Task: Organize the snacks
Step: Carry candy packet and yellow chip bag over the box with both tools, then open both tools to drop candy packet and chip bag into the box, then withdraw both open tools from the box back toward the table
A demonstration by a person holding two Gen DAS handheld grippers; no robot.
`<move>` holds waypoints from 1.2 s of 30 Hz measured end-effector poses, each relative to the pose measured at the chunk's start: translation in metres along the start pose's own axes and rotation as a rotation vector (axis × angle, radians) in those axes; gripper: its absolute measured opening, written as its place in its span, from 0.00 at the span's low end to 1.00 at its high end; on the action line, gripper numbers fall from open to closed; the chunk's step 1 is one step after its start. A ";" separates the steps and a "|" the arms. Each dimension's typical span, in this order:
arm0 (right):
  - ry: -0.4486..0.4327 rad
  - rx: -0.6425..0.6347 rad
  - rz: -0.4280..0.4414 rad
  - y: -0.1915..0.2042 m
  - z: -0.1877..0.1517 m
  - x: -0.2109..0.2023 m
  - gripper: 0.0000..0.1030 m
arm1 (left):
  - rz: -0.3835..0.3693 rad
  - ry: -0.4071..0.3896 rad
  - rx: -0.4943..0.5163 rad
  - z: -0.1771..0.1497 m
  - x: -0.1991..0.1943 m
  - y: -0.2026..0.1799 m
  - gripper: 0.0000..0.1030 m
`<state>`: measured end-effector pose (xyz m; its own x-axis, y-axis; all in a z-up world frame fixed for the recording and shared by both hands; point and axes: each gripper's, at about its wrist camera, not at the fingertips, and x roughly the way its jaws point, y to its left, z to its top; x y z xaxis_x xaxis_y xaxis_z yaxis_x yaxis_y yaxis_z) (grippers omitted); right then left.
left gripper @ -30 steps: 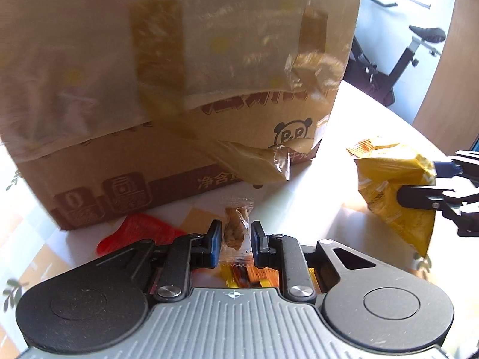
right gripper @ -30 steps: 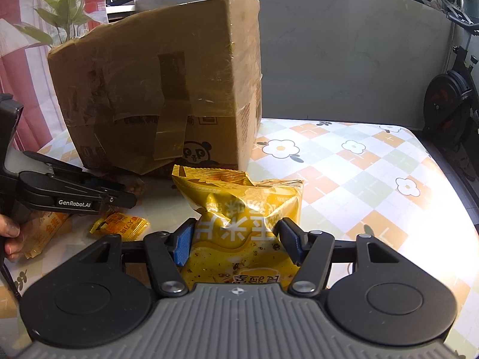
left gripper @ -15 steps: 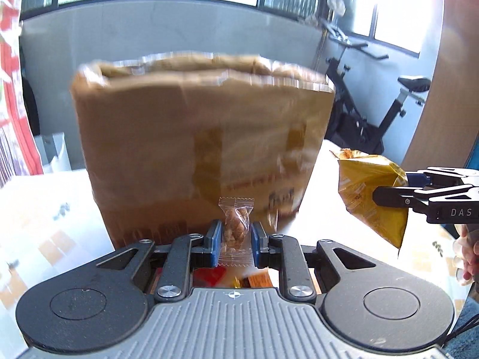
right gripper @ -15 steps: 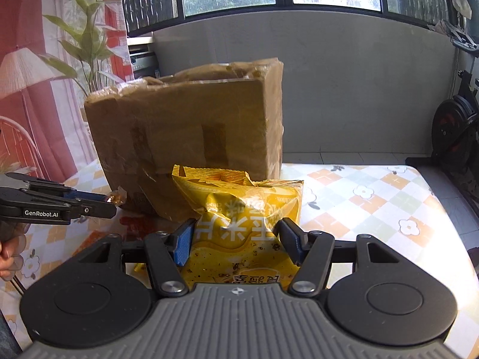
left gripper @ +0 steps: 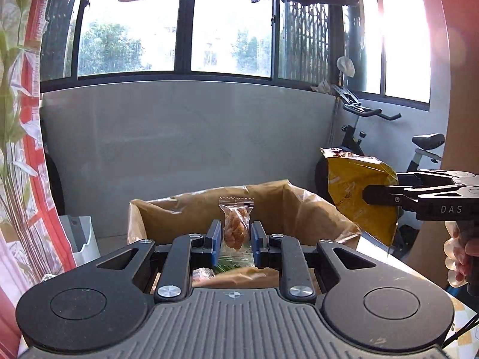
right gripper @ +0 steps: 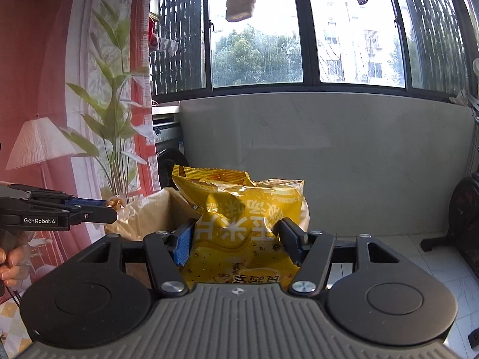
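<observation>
The left gripper (left gripper: 236,236) is pinching a little clear wrapper (left gripper: 235,224) with a brownish, knobbly snack inside, held upright above the open cardboard box (left gripper: 299,209). The right gripper (right gripper: 236,239) is clamped on a puffy yellow bag (right gripper: 242,209) with white lettering, crimped top edge up, probably right over the box rim too.

- A grey wall (left gripper: 185,155) stood ahead, under dark-framed windows (right gripper: 254,30).
- An exercise bike (left gripper: 389,149) stood right, a red curtain (left gripper: 33,164) left.
</observation>
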<state>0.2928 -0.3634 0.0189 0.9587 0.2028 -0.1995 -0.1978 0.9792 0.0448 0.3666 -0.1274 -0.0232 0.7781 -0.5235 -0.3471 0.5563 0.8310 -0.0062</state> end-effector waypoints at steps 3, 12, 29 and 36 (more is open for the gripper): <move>0.009 -0.005 0.004 0.000 0.010 0.035 0.60 | 0.030 0.010 -0.008 0.006 0.021 0.005 0.21; 0.112 -0.074 -0.011 0.006 -0.002 0.118 0.60 | 0.102 0.082 -0.046 0.010 0.060 0.032 0.22; 0.155 -0.123 -0.025 0.011 -0.004 0.089 0.77 | 0.113 0.100 -0.070 0.005 0.038 0.039 0.56; 0.146 -0.095 -0.024 0.014 -0.008 0.058 0.77 | 0.094 0.101 -0.049 0.005 0.012 0.025 0.56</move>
<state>0.3442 -0.3378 0.0005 0.9246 0.1713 -0.3401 -0.2005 0.9783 -0.0525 0.3912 -0.1138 -0.0225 0.7917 -0.4233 -0.4405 0.4655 0.8850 -0.0138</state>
